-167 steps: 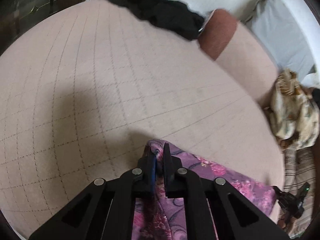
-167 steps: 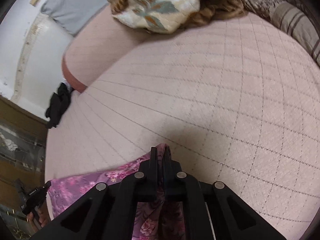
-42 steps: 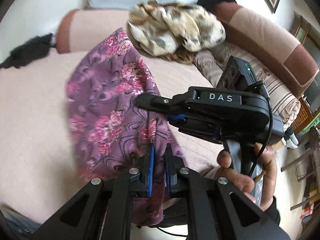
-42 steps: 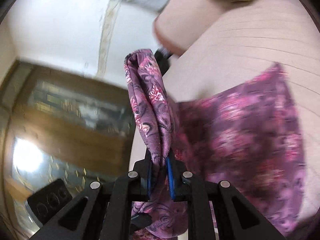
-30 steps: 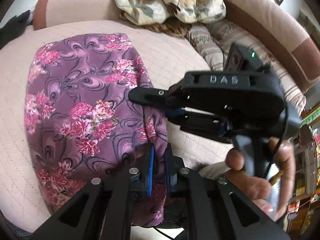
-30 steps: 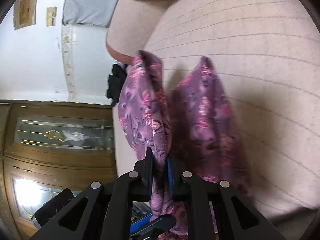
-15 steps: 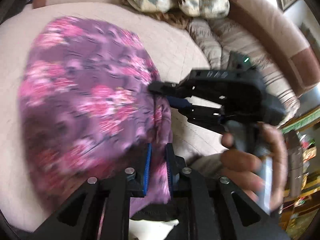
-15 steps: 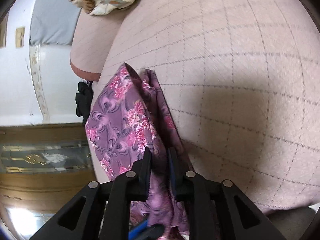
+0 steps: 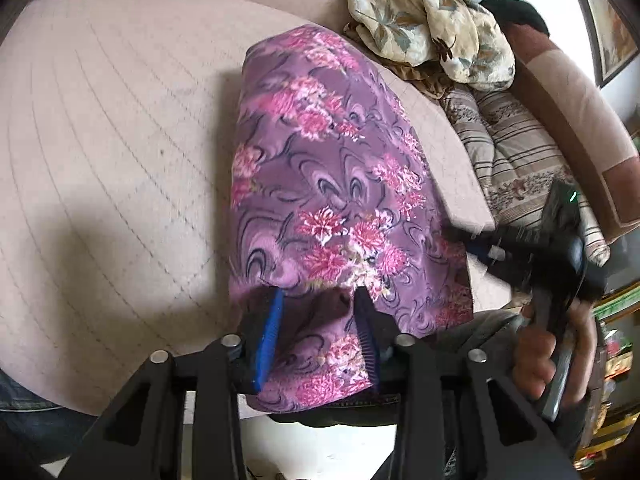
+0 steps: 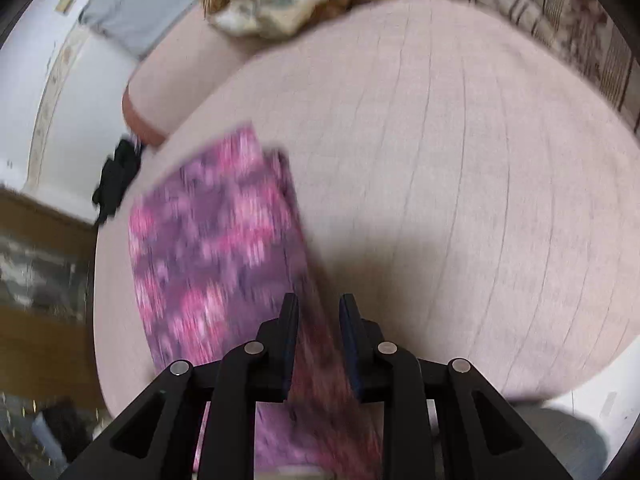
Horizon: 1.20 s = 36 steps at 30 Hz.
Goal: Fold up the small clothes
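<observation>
Both of your grippers have let go since half a second ago: the jaws that were pinched on the purple floral cloth now stand apart. Your left gripper (image 9: 318, 322) has its blue-padded fingers (image 9: 269, 336) spread wide, with the near hem of the purple floral garment (image 9: 332, 184) lying loose between them and draping over the seat's front edge at 6 o'clock. Nothing is clamped there. Your right gripper (image 10: 319, 334) also has its jaws parted, with a strip of the same garment (image 10: 212, 248) running down between the fingers; that view is motion-blurred, so you cannot tell whether the pads touch the fabric.

From the left jaws the garment stretches toward 12 o'clock, spread flat as a folded panel on the pink quilted cushion (image 9: 112, 152). In the right wrist view it lies from 6 o'clock up toward 10 o'clock, and the bare cushion (image 10: 460, 184) fills 12 to 3 o'clock.

At 3 to 4 o'clock in the left view you can see your right hand (image 9: 548, 356) wrapped around the other gripper's handle, its nose just beside the garment's right edge.

Farther out, a crumpled beige leaf-print cloth (image 9: 428, 20) sits at 1 o'clock, a striped blanket (image 9: 516, 152) at 2 o'clock, and a dark garment (image 10: 118, 180) at 9 o'clock in the right view.
</observation>
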Available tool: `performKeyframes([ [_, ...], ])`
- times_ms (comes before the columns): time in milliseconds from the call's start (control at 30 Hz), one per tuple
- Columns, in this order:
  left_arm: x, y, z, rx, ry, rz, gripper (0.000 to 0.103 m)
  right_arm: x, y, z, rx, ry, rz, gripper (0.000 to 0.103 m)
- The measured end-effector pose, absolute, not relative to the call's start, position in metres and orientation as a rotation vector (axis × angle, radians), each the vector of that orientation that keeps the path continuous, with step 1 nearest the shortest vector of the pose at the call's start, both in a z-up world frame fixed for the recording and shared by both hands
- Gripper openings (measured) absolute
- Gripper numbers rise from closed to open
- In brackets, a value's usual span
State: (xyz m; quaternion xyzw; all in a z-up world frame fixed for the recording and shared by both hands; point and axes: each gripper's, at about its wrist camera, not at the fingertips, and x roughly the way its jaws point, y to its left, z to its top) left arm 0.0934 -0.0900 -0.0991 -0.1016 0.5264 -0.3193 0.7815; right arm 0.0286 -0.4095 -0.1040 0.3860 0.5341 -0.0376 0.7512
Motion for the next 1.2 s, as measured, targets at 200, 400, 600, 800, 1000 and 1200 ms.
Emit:
performKeyframes([
  [200,0.092,-0.074,-0.102,-0.274,1.121,-0.718,0.07,-0.01,-0.376,-0.097,0.769,1.178,-0.105,0.006],
  [400,0.094,-0.066,-0.116,-0.239,1.152,-0.644,0.08,0.007,-0.361,-0.09,0.63,1.172,-0.182,0.011],
  [600,0.104,-0.053,-0.089,-0.307,1.088,-0.681,0.08,0.011,-0.368,-0.035,0.662,0.937,-0.036,0.074],
  [800,0.153,-0.058,-0.055,-0.364,1.053,-0.632,0.092,0.091,-0.406,-0.016,0.822,0.913,0.136,0.084],
  [1000,0.238,-0.092,-0.067,-0.377,1.154,-0.578,0.093,0.182,-0.436,-0.081,0.937,1.02,0.146,0.085],
  [1200,0.275,-0.124,-0.084,-0.362,1.178,-0.644,0.093,0.2,-0.426,-0.133,0.927,1.173,0.156,0.07],
])
